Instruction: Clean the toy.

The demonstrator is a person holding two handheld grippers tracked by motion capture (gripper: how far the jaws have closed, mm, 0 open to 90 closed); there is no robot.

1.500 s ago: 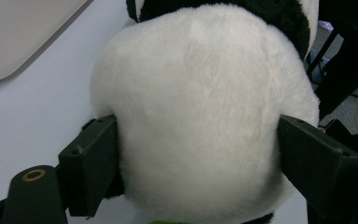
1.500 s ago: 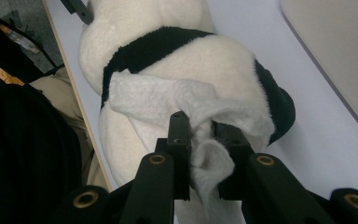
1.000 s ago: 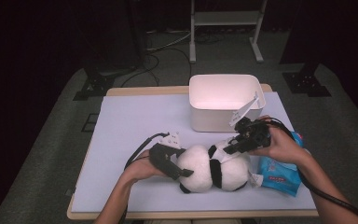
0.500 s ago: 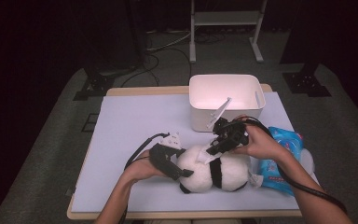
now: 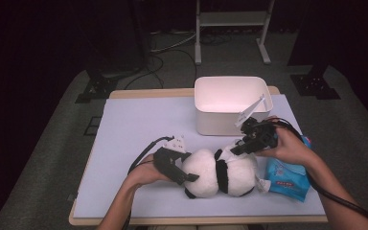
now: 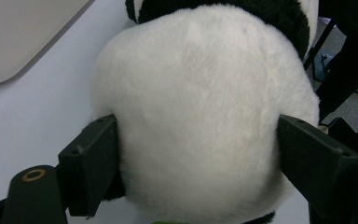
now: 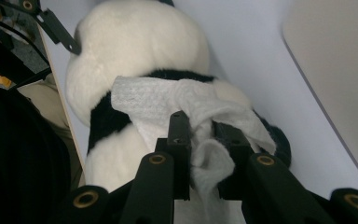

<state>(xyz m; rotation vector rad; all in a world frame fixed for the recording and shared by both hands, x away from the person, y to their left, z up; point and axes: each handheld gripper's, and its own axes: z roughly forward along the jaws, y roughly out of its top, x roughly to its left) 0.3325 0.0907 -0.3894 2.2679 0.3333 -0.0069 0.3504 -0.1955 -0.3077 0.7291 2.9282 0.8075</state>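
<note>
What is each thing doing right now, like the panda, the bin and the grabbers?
Plush panda: lying on the table, squeezed at one end.
Left gripper: shut on the panda.
Right gripper: shut on a white wipe, pressed on the panda.
White bin: upright, open.
Blue wipes pack: lying flat.

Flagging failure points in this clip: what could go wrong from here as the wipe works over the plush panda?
The wipe is pinched at a bunched fold in the right gripper, so it may slip free. The left gripper squeezes soft fur on the plush panda, which could roll or shift.
</note>
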